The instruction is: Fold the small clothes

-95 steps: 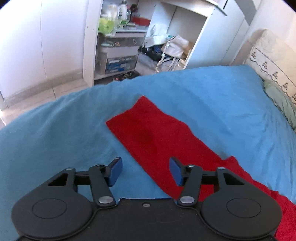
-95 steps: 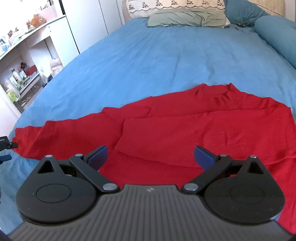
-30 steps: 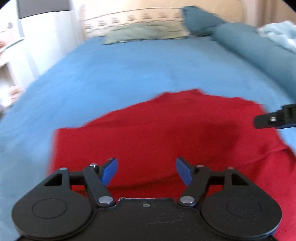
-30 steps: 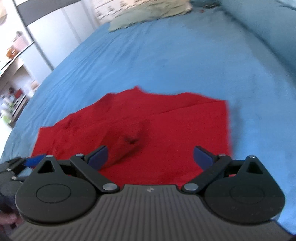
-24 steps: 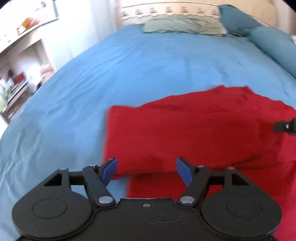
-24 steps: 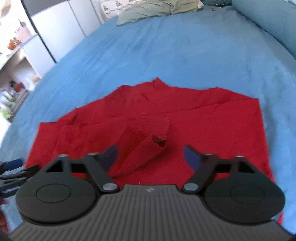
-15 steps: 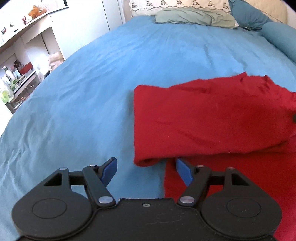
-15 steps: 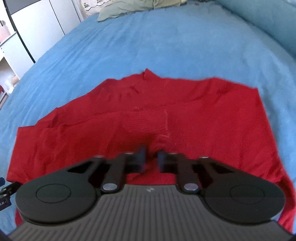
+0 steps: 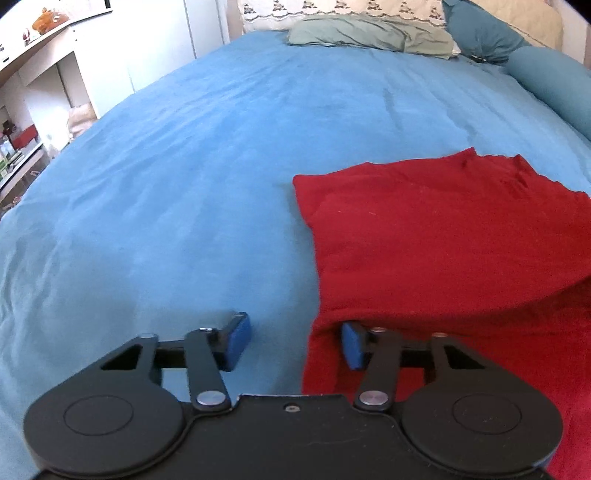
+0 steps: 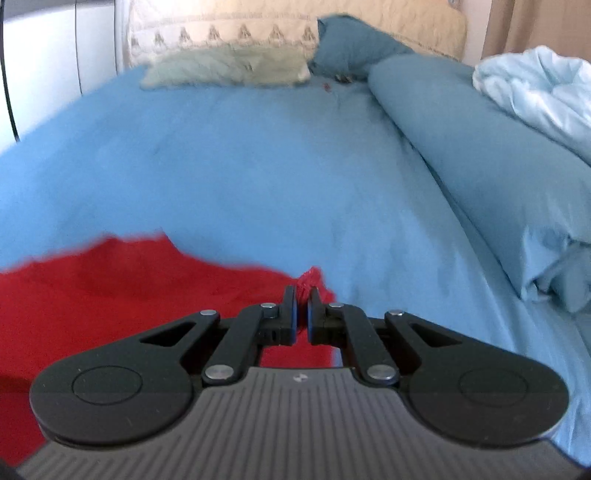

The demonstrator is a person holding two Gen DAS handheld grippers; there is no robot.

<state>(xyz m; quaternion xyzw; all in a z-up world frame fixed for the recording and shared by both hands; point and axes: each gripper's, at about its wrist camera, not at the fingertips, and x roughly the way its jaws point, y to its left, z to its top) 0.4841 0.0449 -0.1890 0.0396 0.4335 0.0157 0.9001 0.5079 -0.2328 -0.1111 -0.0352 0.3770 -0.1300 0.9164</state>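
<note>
A red garment (image 9: pixel 443 236) lies partly folded on the blue bedspread (image 9: pixel 184 166), at the right of the left wrist view. My left gripper (image 9: pixel 295 341) is open and empty at the garment's left edge, its right pad (image 9: pixel 352 343) tucked under the folded flap. My right gripper (image 10: pixel 303 299) is shut on a bunched corner of the red garment (image 10: pixel 110 288), which spreads to its left in the right wrist view.
Pillows (image 9: pixel 369 33) lie at the head of the bed. A rolled blue duvet (image 10: pixel 480 147) and a pale blue blanket (image 10: pixel 535 92) run along the right side. White shelves and cupboards (image 9: pixel 37 92) stand to the left.
My right gripper has closed on the garment's corner and carried it to the right. The left gripper has stayed open and moved to the garment's left edge.
</note>
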